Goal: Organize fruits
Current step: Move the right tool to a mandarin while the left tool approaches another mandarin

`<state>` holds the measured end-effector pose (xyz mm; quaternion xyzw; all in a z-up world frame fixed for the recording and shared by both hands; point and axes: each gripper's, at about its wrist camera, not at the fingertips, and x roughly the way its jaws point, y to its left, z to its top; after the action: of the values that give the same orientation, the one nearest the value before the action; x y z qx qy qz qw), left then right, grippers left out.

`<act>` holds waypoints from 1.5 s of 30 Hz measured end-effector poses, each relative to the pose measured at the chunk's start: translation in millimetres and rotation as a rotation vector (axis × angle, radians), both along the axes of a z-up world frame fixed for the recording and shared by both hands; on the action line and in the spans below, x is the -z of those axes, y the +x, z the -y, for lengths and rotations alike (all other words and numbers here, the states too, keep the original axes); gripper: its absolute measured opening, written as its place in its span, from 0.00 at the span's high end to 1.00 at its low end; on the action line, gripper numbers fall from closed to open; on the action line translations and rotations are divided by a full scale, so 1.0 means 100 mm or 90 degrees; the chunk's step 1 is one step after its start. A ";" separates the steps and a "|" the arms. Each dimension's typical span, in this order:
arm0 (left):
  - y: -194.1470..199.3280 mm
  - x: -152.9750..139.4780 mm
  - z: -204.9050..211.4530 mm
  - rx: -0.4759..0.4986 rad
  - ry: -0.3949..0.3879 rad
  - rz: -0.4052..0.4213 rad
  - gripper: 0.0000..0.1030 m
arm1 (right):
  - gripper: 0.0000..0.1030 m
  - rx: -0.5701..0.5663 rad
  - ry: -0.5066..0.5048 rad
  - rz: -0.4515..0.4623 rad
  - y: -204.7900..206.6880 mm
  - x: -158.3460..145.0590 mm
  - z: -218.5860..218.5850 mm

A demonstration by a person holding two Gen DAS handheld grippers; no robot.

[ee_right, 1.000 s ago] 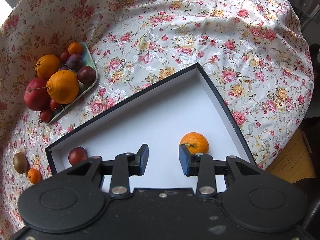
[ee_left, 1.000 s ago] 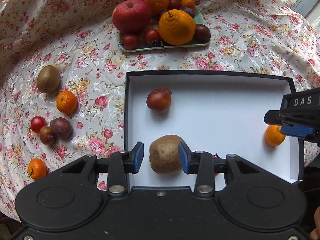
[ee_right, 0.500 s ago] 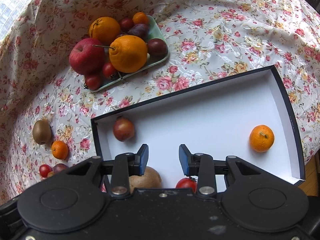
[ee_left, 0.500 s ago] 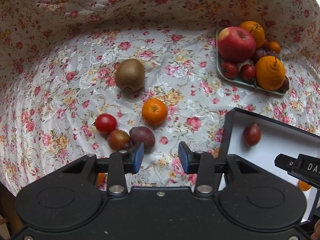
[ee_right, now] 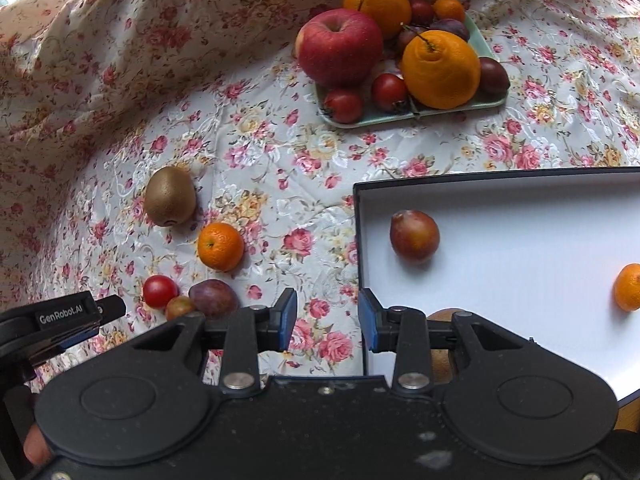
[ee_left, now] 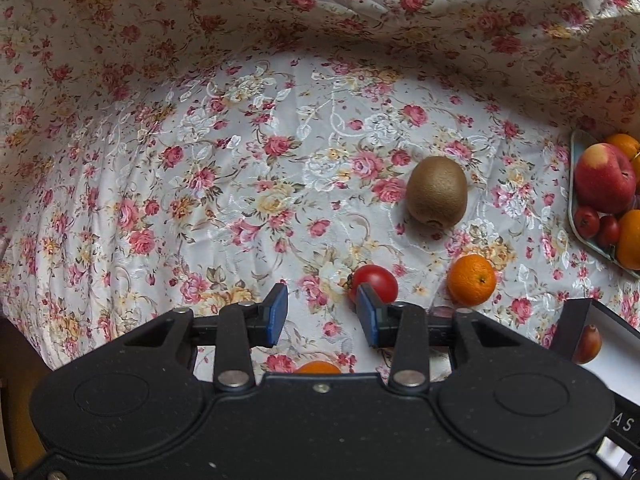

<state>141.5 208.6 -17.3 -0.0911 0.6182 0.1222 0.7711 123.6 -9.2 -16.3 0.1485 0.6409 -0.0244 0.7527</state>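
My left claw hangs open and empty over the flowered tabletop, its pads apart with only cloth between them. The cherry tomato sits just beyond its right pad, nearly touching it, with a small mandarin further to that side and the kiwi well ahead. Another orange fruit peeks out right under the claw body, mostly hidden. My right claw is also open and holds nothing; it hovers across the near corner of the black-walled box, where a plum and a mandarin already lie. To its left, the loose tomato, a dark plum and a smaller fruit are huddled together and touching. That cluster is my worry: if I drop onto the tomato off-centre, one pad will shove it into its neighbours and send them rolling on the slick cloth. The tomato is soft, so a hard squeeze would likely split it. The hidden fruit under my left claw could get knocked as I descend, and the right claw could catch the box wall if it goes down where it is.
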 end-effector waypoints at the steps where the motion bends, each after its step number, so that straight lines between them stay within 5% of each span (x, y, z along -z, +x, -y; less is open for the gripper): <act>1: 0.00 0.00 -0.04 -0.002 0.001 0.000 0.53 | 0.64 -0.006 0.004 -0.003 0.02 0.02 -0.08; 7: -0.03 0.06 -0.25 -0.015 0.002 -0.012 0.53 | 0.64 -0.026 0.021 -0.013 0.10 0.14 -0.39; 19: -0.06 0.09 -0.52 -0.042 -0.001 -0.014 0.53 | 0.64 -0.021 0.053 0.055 0.36 0.19 -0.75; 33: -0.15 0.14 -0.66 -0.026 -0.017 -0.023 0.53 | 0.58 0.024 -0.073 0.062 0.57 0.50 -0.87; 37: -0.18 0.17 -0.64 -0.010 -0.032 -0.033 0.53 | 0.57 0.001 -0.049 0.014 0.58 0.66 -0.92; 45: -0.28 0.29 -0.48 0.043 -0.050 -0.053 0.52 | 0.59 -0.030 -0.067 0.035 0.47 0.52 -0.94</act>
<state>113.9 256.4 -46.4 -0.0952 0.6569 0.0753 0.7441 170.5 84.6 -68.6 0.0943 0.6213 -0.0366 0.7770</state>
